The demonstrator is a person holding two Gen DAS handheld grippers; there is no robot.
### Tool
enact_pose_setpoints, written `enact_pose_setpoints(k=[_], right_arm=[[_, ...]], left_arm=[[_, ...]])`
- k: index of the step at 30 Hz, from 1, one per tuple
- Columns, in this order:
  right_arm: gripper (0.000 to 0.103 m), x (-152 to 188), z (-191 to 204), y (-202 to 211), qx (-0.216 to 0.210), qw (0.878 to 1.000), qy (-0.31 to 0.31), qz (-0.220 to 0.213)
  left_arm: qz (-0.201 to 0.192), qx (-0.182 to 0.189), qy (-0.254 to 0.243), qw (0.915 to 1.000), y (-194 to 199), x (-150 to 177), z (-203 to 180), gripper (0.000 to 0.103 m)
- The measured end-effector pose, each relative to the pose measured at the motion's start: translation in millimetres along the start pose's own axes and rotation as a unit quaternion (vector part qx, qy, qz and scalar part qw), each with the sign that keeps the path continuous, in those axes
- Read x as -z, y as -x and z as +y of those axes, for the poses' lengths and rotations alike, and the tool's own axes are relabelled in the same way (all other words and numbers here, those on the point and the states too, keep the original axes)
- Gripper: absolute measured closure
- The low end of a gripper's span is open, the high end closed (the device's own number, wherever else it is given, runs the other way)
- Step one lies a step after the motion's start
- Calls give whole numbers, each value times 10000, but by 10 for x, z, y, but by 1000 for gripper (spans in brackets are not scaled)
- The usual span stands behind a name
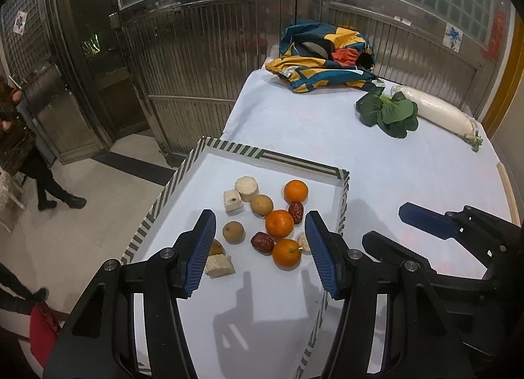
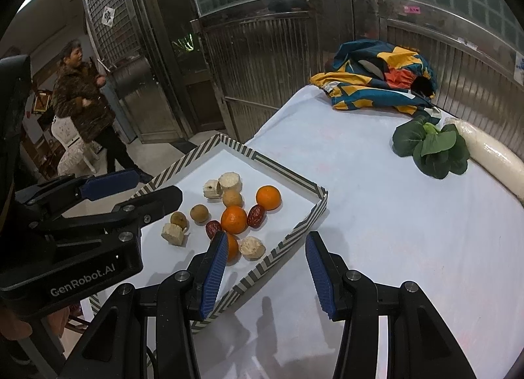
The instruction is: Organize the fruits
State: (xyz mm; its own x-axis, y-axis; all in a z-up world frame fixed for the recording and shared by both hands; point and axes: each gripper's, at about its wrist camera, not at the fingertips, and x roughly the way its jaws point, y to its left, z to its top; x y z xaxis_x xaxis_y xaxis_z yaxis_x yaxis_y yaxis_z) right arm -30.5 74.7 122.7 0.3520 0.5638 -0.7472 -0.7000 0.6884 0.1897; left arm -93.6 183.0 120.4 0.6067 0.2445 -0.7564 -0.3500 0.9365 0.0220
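Left gripper [image 1: 260,249] open above tray [image 1: 296,162], oranges [image 1: 279,223] between fingers.

patterned cloth [image 1: 324,58], leafy greens [image 1: 391,113], white radish [image 1: 439,110]

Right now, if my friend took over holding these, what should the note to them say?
Left hand-held gripper: open, empty, above the fruit in the striped tray.
Right hand-held gripper: open, empty, over the tray's near edge.
In the tray, mixed together: three mandarins, two red dates, brown longans and pale cut chunks. On the white cloth outside it: a leafy green and a white radish.
Done: nothing looks sorted yet.
Left: group the fruits by kind.
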Motion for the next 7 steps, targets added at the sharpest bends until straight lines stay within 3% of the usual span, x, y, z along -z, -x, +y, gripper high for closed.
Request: enact_pose_setpoints(k=[7], right_arm=[[56,26,-21,10,-11,10000,-53,-11]], left_arm=[[-81,-39,25,10000,14,-5,22,46]])
